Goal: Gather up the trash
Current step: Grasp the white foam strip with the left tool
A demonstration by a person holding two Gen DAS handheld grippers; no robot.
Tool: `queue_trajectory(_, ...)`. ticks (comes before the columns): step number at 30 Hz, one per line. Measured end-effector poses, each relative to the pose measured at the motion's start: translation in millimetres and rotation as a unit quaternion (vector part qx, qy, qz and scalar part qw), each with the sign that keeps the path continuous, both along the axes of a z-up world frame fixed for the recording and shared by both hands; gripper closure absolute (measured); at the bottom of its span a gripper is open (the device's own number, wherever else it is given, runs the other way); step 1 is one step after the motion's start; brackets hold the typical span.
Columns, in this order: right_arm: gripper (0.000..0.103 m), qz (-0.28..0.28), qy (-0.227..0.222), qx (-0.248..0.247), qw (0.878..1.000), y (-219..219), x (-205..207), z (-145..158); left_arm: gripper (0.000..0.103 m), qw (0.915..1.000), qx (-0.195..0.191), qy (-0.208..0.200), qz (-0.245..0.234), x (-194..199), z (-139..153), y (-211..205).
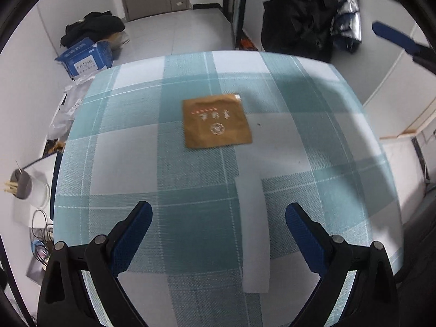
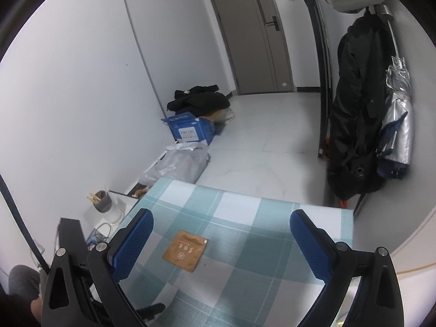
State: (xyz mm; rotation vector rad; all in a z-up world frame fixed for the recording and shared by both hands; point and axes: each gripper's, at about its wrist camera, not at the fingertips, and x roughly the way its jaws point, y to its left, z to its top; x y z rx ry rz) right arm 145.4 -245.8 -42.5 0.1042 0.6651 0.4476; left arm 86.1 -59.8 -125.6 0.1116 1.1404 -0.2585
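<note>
A brown packet [image 1: 217, 121] lies flat near the middle of the checked tablecloth [image 1: 136, 163]. The left gripper [image 1: 218, 218] hovers above the cloth, pointed at it, fingers spread and empty. The right gripper [image 2: 221, 224] hangs higher, angled down, also spread and empty.

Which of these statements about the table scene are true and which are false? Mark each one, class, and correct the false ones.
1. A brown paper packet lies flat on the checked tablecloth. True.
2. The left claw is shut on the packet. False: it is open and holds nothing, with the packet lying beyond its fingertips.
3. The right claw is open. True.
4. A blue cardboard box stands on the table. False: it stands on the floor by the wall.
5. A dark coat hangs at the right of the room. True.
</note>
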Motion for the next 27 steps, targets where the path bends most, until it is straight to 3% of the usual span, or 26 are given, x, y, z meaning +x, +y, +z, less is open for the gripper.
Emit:
queue_trajectory(4,0.002,-0.001,0.006,0.003,1.000,-4,0,-2,0.025,0.9998,0.008,0.010,-0.017,-3,-3,-8)
queue_trajectory(8,0.002,-0.003,0.010,0.004,1.000,-8,-1,-2,0.035,0.9993,0.020,0.013,-0.029,-5,-7,-14)
queue_trajectory(11,0.002,-0.006,0.010,0.007,1.000,-12,-4,0,0.049,0.9992,0.015,0.011,-0.035,-7,-5,-16)
queue_trajectory(16,0.002,-0.010,0.008,0.008,1.000,-16,-6,2,0.086,0.9993,0.009,0.007,-0.037,-7,-1,-17)
queue_trajectory(27,0.002,-0.016,0.021,0.004,1.000,-15,-1,-5,0.093,0.9992,-0.029,0.019,-0.020,-3,-2,-10)
